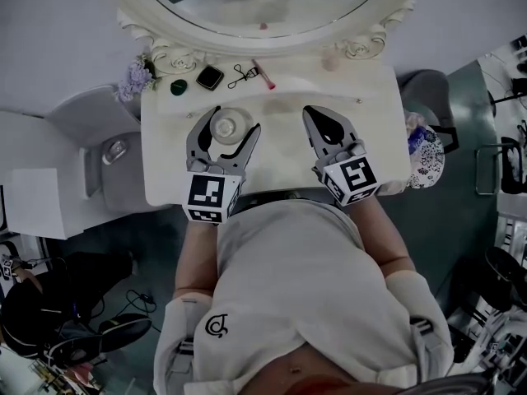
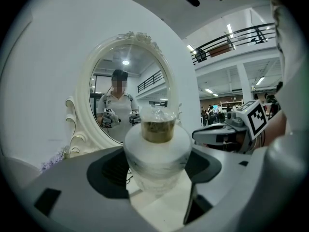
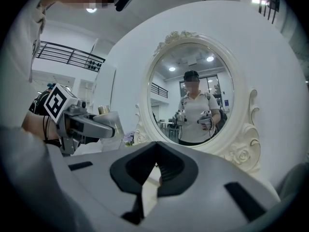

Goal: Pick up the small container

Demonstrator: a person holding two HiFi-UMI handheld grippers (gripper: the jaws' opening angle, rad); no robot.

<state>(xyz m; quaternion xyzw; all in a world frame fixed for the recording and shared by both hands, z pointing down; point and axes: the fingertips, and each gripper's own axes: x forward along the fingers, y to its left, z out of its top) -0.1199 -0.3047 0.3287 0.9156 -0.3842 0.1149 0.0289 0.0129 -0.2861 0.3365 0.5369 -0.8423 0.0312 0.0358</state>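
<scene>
The small container [image 1: 229,127] is a frosted glass jar with a gold neck and a clear cap. It stands upright between the jaws of my left gripper [image 1: 235,122], over the left half of the white vanity top [image 1: 375,138]. In the left gripper view the container [image 2: 157,146] fills the gap and both pads press its sides. From the right gripper view the same jar [image 3: 107,120] shows inside the left gripper's jaws. My right gripper [image 1: 319,118] hovers beside it to the right, jaws together and empty; its tips [image 3: 155,149] meet in its own view.
An oval mirror [image 1: 272,11] in an ornate white frame stands at the back. Along the back edge lie a dark green disc [image 1: 179,87], a black compact [image 1: 210,77], an eyelash curler [image 1: 241,74] and a pink stick [image 1: 263,74]. Purple flowers [image 1: 134,77] sit at the back-left corner.
</scene>
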